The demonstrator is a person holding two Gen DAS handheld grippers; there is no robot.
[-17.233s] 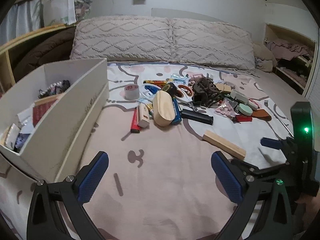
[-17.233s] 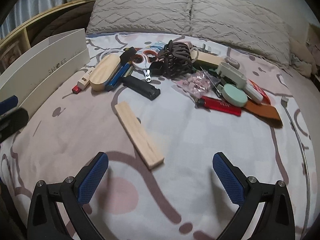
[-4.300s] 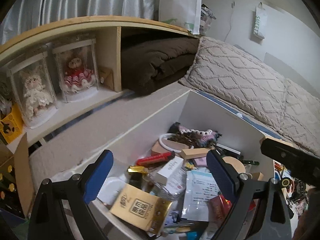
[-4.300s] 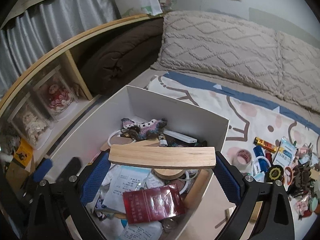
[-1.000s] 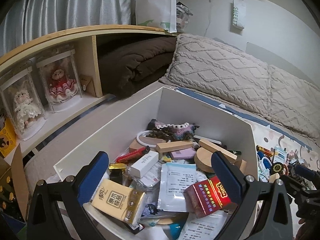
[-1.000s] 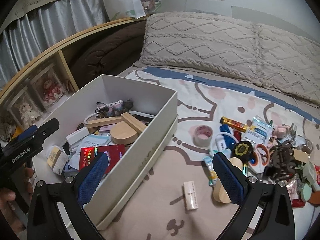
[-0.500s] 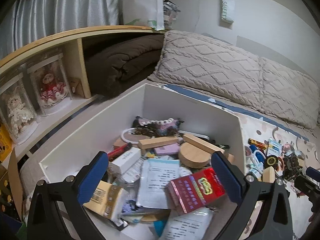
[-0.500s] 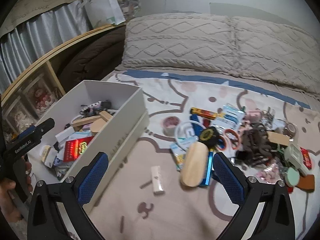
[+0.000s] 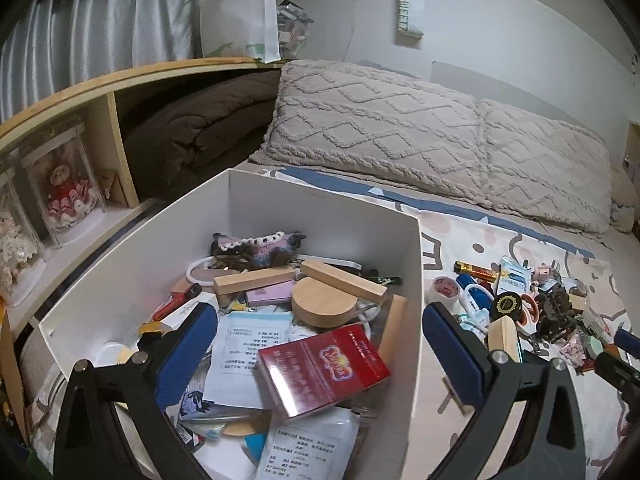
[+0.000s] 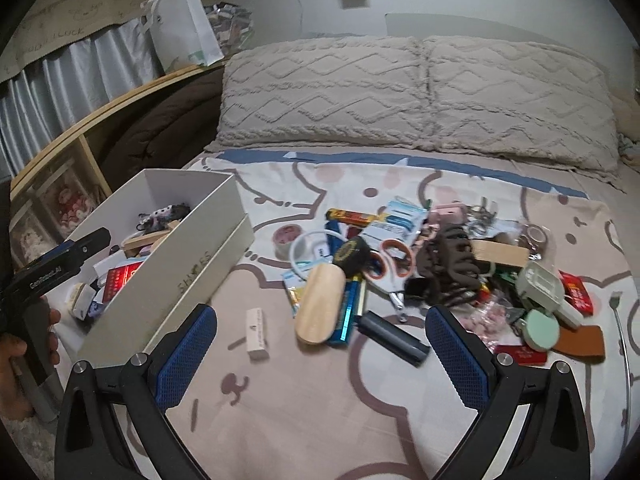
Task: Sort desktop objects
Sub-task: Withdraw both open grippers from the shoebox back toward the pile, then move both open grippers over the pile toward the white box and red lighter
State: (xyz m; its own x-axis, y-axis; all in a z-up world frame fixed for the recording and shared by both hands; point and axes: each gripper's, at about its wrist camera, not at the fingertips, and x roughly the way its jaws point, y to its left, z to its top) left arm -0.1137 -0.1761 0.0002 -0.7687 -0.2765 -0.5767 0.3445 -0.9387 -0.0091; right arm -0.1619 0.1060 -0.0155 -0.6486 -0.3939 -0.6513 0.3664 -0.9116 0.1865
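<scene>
A white box point(image 9: 412, 280) point(image 10: 192, 268) on the bed holds several items, among them two wooden blocks point(image 9: 344, 279), a wooden disc point(image 9: 324, 306) and a red packet point(image 9: 324, 368). My left gripper point(image 9: 316, 352) hovers open over the box with nothing between its fingers. My right gripper point(image 10: 320, 352) is open and empty above the bedsheet, just in front of a pile of small objects. The pile includes a wooden oval case point(image 10: 320, 304), a small white box point(image 10: 257, 334), a black bar point(image 10: 394, 338), scissors point(image 10: 386, 266) and a brown hair claw point(image 10: 448, 264).
Two pillows point(image 10: 416, 96) lie at the head of the bed. A wooden shelf point(image 9: 72, 96) with a brown blanket and doll cases runs along the left. A person's hand point(image 10: 18, 356) holds the left gripper's handle beside the white box.
The wooden block that my right gripper carried lies in the box. My right gripper has swung away from the box toward the pile, and the left view has drifted right.
</scene>
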